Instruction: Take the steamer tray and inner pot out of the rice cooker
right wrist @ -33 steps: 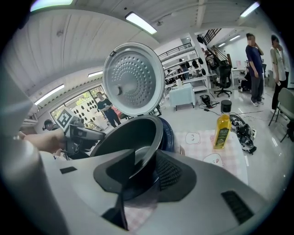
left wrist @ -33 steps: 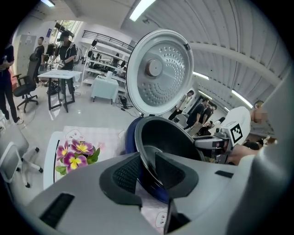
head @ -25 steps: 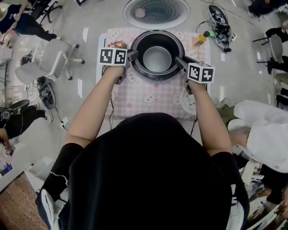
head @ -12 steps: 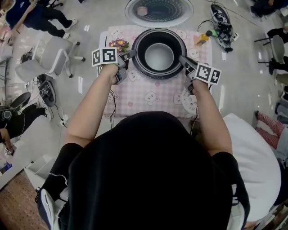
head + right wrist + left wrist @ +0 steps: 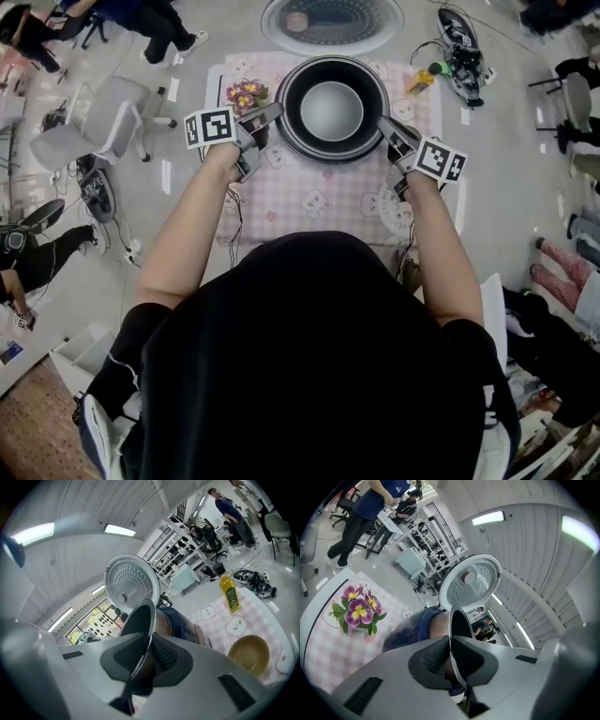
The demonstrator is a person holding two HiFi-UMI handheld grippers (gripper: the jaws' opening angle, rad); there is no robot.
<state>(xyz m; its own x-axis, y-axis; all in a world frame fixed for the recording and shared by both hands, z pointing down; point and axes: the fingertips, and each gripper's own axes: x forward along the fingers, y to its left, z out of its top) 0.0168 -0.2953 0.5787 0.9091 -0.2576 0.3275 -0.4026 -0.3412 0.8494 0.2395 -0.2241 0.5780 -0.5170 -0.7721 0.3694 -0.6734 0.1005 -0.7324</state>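
Grey metal shone at the bottom of the inner pot (image 5: 331,111), which was at 12 o'clock on the pink checked cloth (image 5: 319,202). The left gripper (image 5: 272,113) was clamped on the pot's thin rim at 9 o'clock. The right gripper (image 5: 382,126) was clamped on the rim at 3 o'clock. Both sets of jaws had just been closing, and the rim was pinched between the bumpy black pads (image 5: 433,656). In the gripper views, the pot's brown side stuck up above the dark blue rice cooker (image 5: 405,632). The cooker's round lid (image 5: 331,21) stood open at 12 o'clock from the pot. Purple and yellow flowers (image 5: 246,94) were at 9 o'clock from the pot, and a yellow bottle (image 5: 417,82) at 2 o'clock. A brown bowl (image 5: 248,654) sat on the cloth near the right gripper.
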